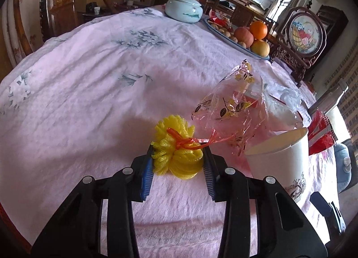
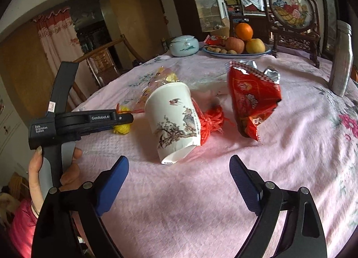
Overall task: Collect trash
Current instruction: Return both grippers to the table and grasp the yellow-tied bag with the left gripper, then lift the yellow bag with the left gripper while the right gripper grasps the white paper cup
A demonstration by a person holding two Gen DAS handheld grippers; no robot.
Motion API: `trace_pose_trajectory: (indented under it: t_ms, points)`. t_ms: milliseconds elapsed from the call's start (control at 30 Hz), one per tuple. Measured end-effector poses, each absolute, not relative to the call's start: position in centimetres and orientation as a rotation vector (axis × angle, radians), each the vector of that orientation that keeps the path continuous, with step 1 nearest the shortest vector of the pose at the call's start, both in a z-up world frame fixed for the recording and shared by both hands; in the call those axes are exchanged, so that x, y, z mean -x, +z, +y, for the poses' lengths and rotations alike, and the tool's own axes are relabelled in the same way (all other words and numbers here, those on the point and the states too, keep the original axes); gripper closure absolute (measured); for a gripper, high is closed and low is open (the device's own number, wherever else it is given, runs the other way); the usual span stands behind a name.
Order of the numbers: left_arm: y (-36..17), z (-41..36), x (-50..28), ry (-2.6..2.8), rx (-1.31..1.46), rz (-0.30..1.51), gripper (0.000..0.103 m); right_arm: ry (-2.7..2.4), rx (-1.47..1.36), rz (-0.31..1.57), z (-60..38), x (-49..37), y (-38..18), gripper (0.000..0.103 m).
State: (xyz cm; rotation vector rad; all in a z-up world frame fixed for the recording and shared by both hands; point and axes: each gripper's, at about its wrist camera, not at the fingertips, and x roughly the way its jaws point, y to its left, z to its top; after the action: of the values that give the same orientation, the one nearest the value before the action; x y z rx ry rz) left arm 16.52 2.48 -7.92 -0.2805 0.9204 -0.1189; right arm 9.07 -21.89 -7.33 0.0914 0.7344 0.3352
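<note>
A yellow foam fruit net [image 1: 176,161] tied with an orange-red ribbon lies on the pink tablecloth [image 1: 89,101]. My left gripper [image 1: 179,148] is shut on it, with a blue pad touching each side. In the right wrist view the net [image 2: 122,128] shows just under the left gripper [image 2: 125,119]. A white paper cup [image 2: 174,119] with a painted branch stands tilted beside it, its base toward my right gripper [image 2: 179,164]. That gripper is open and has nothing between its pads. A crumpled red snack bag [image 2: 252,99], a red net [image 2: 211,123] and a clear printed wrapper [image 1: 232,106] lie behind the cup [image 1: 279,159].
A plate of fruit and nuts [image 2: 264,53], a pale lidded jar [image 2: 184,45] and a framed embroidery stand [image 2: 290,9] sit at the far side. A metal flask [image 2: 341,61] stands at the right. A person's hand [image 2: 38,168] holds the left gripper. A wooden chair [image 1: 58,5] stands beyond the table.
</note>
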Motion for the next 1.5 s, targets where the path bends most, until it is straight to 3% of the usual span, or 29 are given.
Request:
trace_pose_trajectory:
  t_ms: [67, 300, 367, 600, 867, 1500]
  points:
    - [-8.0, 2.6, -16.5, -0.12, 0.288, 0.924, 0.063, 0.316, -0.025, 0.754, -20.8, -10.0, -7.0, 0.02]
    - [-8.4, 2.5, -16.8, -0.123, 0.29, 0.949, 0.061, 0.331, 0.112, 0.765, -17.9, -13.4, -6.3, 0.023]
    - [-8.5, 2.6, -16.7, -0.125, 0.294, 0.952, 0.061, 0.326, 0.121, 0.795, -17.7, -13.9, -7.6, 0.046]
    - [-7.9, 2.1, -16.1, -0.162, 0.274, 0.915, 0.063, 0.344, 0.033, 0.677, -19.9, -12.1, -5.7, 0.046]
    - [-6.0, 1.4, -12.7, -0.186, 0.219, 0.778, 0.064, 0.321, -0.023, 0.692, -21.1, -12.7, -5.6, 0.046]
    - [-4.2, 6.9, -7.1, -0.118, 0.271, 0.733, 0.064, 0.325, -0.124, 0.649, -22.1, -9.1, -5.9, 0.046]
